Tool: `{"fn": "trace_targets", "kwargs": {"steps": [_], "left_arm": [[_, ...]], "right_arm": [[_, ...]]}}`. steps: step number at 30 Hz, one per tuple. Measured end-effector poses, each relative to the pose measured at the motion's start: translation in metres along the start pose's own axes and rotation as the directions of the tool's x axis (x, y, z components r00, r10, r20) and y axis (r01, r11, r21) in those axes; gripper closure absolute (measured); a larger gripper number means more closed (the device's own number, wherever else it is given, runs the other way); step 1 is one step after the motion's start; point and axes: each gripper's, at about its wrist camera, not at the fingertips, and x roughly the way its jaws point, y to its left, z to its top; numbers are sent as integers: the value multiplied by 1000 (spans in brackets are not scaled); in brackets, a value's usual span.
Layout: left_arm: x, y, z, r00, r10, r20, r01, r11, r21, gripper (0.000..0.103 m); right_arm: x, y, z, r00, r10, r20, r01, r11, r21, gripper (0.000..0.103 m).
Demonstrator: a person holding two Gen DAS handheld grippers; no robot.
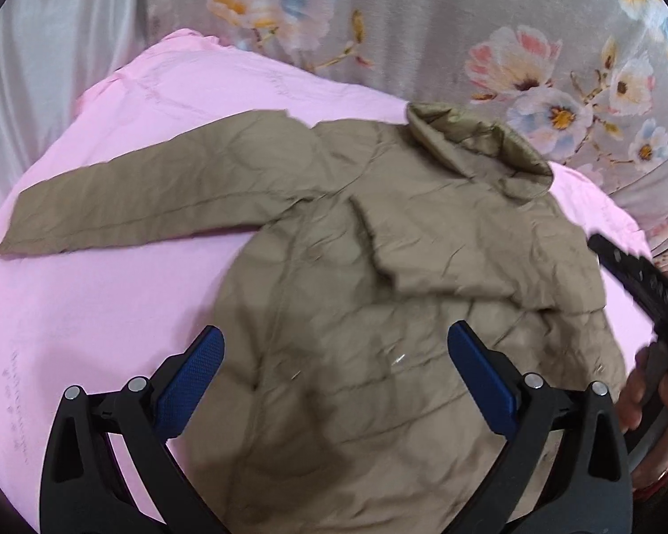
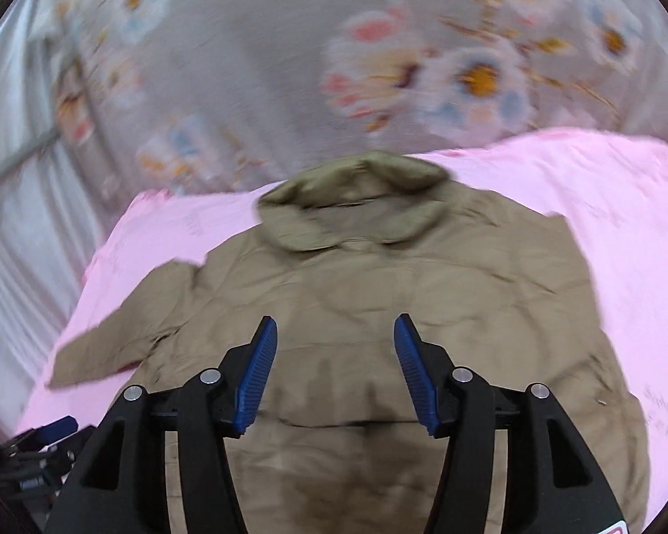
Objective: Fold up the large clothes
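A khaki quilted jacket (image 1: 378,276) lies back up on a pink sheet (image 1: 111,302), collar (image 1: 481,147) at the far side. Its left sleeve (image 1: 147,200) stretches out flat to the left; the right sleeve is folded over the back. My left gripper (image 1: 336,342) hovers open over the jacket's lower back, nothing between its blue pads. In the right wrist view the same jacket (image 2: 401,293) fills the middle, collar (image 2: 356,196) at the top. My right gripper (image 2: 334,333) stands open above the jacket's back, holding nothing. The right tool also shows in the left wrist view as a black finger (image 1: 637,276).
A grey flowered cloth (image 1: 423,22) hangs or lies behind the pink sheet. A person's hand (image 1: 654,396) grips the right tool at the right edge. The left gripper (image 2: 44,440) shows at the lower left of the right wrist view. Pale pleated fabric (image 2: 13,222) lies to the left.
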Motion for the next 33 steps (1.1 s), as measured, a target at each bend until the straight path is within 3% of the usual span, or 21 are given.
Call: {"fn": "trace_targets", "kwargs": {"steps": [4,8,10,13,14,16,17,18,19,20,23,26,31,33], "left_arm": [[31,-27,27,998,-53,-46,52,999,-6,5],[82,-29,34,976,-98,-193,74,989,-126,5],[94,-25,33,969,-122,-217,79,977,-196,5],[97,-25,36,972,-138,-191,90,967,-240,8],[97,-27,39,973,-139,-186,93,967,-237,17],[98,-34,44,975,-130,-181,92,975,-204,45],[98,-37,46,978,-101,-180,68,981,-181,61],[97,-42,50,985,-57,-161,35,990,-137,89],[95,-45,54,988,-43,-148,28,994,-106,93],[90,-46,60,991,-42,-126,32,996,-83,94],[63,-43,73,998,-48,-32,47,998,-32,98],[53,-42,72,1000,-14,16,14,1000,12,101],[104,-39,36,993,68,-91,-62,996,70,102],[114,-35,23,993,80,-82,-74,994,76,102]], "right_arm": [[-15,-78,0,996,-85,1,83,980,179,47],[-16,-124,-5,994,-105,-26,108,957,271,46],[-7,-138,-8,993,-97,-60,110,952,286,46],[9,-152,-9,992,-73,-101,102,943,317,46],[16,-155,-8,992,-55,-110,89,938,336,46],[25,-161,-6,993,-27,-118,69,927,368,47],[30,-161,-4,993,-20,-119,64,924,378,54],[33,-162,-3,993,-17,-117,60,923,381,61],[36,-161,0,993,-18,-117,61,925,376,86],[38,-160,4,993,-18,-117,60,929,365,94],[14,-155,15,1000,-3,-2,4,935,355,98],[-5,-143,19,997,-47,63,27,959,281,98],[38,-146,-10,979,-160,-130,185,960,209,98],[48,-152,-19,975,-142,-171,179,958,222,98]]}}
